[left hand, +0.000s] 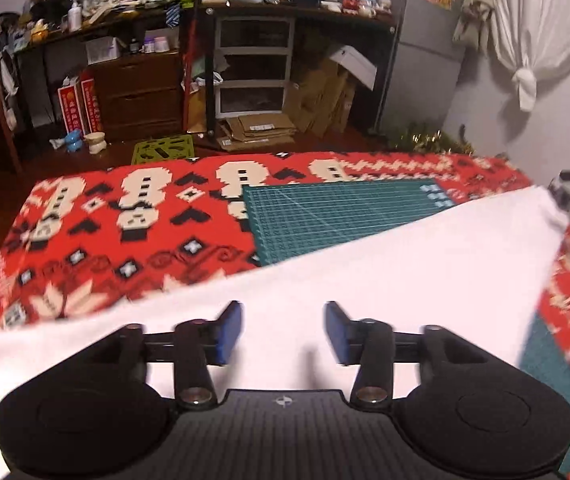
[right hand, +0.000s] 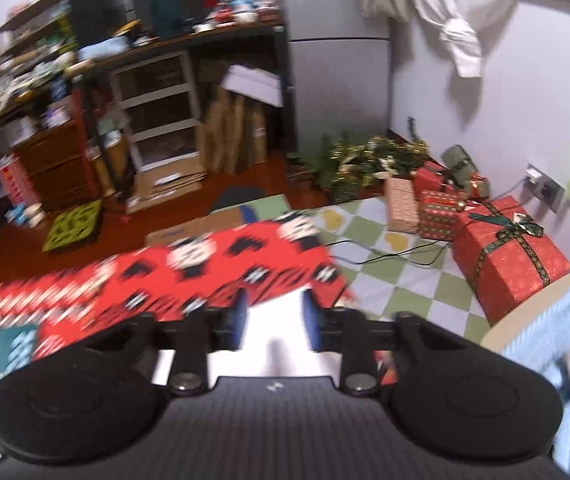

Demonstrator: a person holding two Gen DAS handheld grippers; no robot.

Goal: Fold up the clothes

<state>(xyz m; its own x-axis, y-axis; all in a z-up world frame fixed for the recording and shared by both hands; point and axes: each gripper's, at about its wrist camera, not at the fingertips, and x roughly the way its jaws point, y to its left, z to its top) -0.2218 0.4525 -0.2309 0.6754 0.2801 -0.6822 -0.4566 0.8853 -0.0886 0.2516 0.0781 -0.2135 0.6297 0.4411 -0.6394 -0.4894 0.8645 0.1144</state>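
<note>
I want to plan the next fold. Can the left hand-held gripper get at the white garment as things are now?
Probably yes. The left hand-held gripper has its jaws open directly over the white garment, which lies spread on the green cutting mat. Nothing is seen between them.

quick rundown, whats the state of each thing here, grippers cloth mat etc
left gripper: open, nothing between its pads
right gripper: open, above white cloth, not pressing on it
white garment: lying flat, partly covering the mat
green cutting mat: flat on the blanket, near part hidden under the garment
red patterned blanket: spread over the surface
red gift box: wrapped, ribbon tied
</note>
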